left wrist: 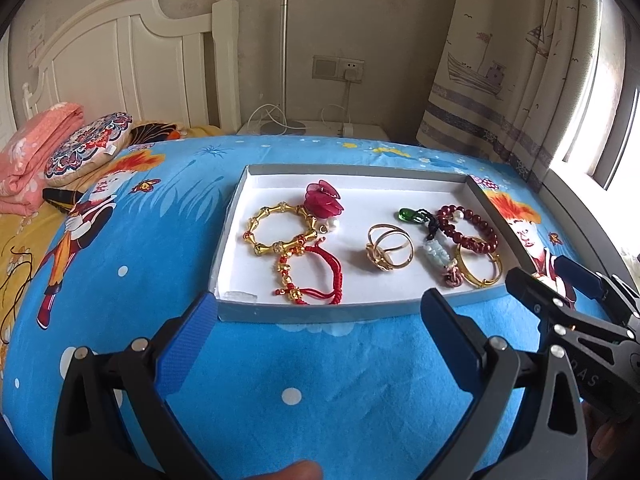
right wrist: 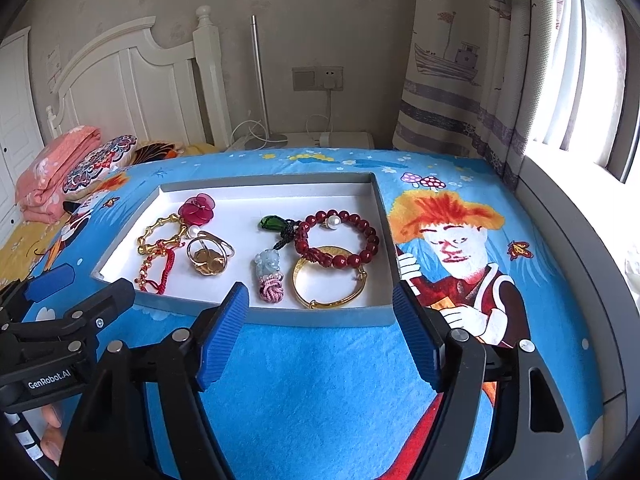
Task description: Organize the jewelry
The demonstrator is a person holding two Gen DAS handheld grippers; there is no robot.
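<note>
The right gripper (right wrist: 320, 312) stands with its blue ribbed pads (right wrist: 222, 336) spread wide and nothing between them, poised over the blue cartoon-printed bedspread (right wrist: 320, 400) just short of the near wall of the shallow grey cardboard tray with a white floor (right wrist: 320, 318). The left gripper (left wrist: 320, 312) is likewise released, its blue pads (left wrist: 182, 354) well apart and empty, hovering at the same near wall further to the left; each gripper shows in the other's view, at the edge. All the jewelry lies inside the tray. Nearest the right gripper are a plain gold bangle (right wrist: 330, 280) and, overlapping its far side, a dark red beaded bracelet with a white pearl (right wrist: 338, 240). Just left of them lies a pale jade carved pendant on a black cord with a pink knot and a green glass drop (right wrist: 268, 264). Toward the middle sits a gold ring with a flower-shaped top (right wrist: 210, 256). On the left side of the tray a red woven cord bracelet with gold beads (left wrist: 308, 278) lies touching a gold bamboo-link bracelet (left wrist: 280, 232), and a magenta petal-shaped flower ornament (left wrist: 323, 197) rests at that bracelet's far right edge. Beyond the tray, at the head of the bed, are a folded pink blanket (left wrist: 36, 148), a patterned round cushion (left wrist: 86, 146) and a white wooden headboard (left wrist: 132, 60). A ship-printed curtain (left wrist: 508, 60) hangs at the right.
</note>
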